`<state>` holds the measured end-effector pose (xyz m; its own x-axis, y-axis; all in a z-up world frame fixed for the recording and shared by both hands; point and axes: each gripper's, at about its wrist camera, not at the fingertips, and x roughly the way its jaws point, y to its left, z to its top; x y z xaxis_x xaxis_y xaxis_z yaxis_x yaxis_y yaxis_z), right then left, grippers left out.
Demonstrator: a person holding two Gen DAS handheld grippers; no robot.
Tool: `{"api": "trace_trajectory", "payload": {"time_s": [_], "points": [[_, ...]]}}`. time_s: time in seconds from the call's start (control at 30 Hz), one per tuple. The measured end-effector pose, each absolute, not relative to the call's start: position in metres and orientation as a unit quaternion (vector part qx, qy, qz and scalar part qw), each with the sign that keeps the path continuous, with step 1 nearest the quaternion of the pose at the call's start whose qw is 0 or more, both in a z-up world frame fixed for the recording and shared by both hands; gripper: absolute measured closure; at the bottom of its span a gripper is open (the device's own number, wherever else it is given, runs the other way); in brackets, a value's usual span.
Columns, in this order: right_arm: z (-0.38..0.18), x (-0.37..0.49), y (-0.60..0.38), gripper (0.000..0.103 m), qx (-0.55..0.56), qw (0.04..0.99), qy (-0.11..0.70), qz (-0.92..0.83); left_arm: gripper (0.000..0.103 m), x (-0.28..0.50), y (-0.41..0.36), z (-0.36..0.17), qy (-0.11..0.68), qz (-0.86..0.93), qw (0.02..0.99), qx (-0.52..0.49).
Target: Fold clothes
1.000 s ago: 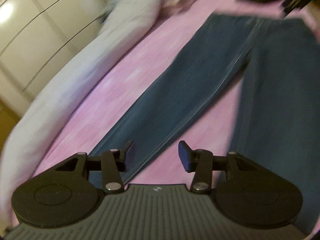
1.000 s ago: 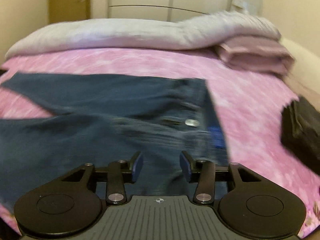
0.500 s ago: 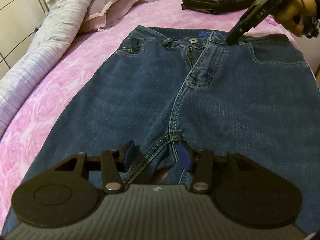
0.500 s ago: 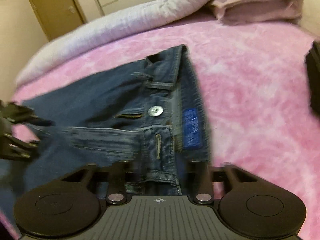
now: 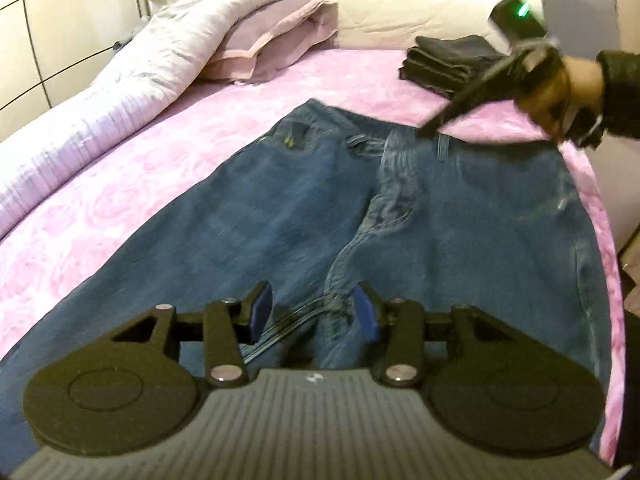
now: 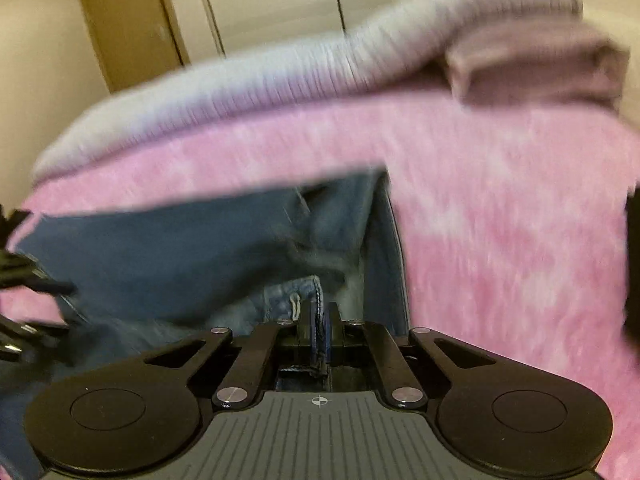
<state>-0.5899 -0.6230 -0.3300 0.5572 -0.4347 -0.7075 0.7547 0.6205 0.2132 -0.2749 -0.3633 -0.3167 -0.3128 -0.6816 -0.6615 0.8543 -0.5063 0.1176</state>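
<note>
Blue jeans (image 5: 280, 208) lie front side up on the pink bed sheet (image 5: 100, 208), waistband at the far end. My left gripper (image 5: 313, 314) hovers low over the crotch. Its jaws are closing, the crotch seam bulges between the blue pads (image 5: 260, 312), and neither pad presses on it. My right gripper (image 6: 319, 332) is shut on the waistband edge near the fly, and the denim (image 6: 180, 248) bunches up behind it. In the left wrist view a hand holds the right gripper (image 5: 426, 132) at the waistband, top right.
A rolled white quilt (image 5: 120, 120) runs along the bed's left side, with a mauve pillow (image 5: 272, 40) at its head. A stack of folded dark clothes (image 5: 444, 64) sits beyond the waistband. Wardrobe doors and a wooden door (image 6: 128, 20) stand behind the bed.
My right gripper came down over the waistband and shut on it; the denim there now bunches. My left gripper swung from the jeans leg to the crotch and sank closer.
</note>
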Motion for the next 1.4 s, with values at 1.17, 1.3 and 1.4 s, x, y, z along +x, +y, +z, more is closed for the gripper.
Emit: {"api": "trace_trajectory", "payload": {"time_s": [1.17,1.3,1.4], "points": [[-0.358,-0.605,-0.654,0.100,0.316,0.846,0.271,-0.332,0.062,-0.311,-0.397,-0.346,0.068,-0.781,0.487,0.385],[-0.353,-0.601,-0.652,0.098,0.309,0.839,0.290,-0.342,0.060,-0.304,-0.392,-0.334,0.074,-0.781,0.488,0.383],[-0.337,-0.599,-0.641,0.093,0.294,0.833,0.294,-0.365,0.060,-0.287,-0.372,-0.321,0.083,-0.770,0.506,0.379]]}}
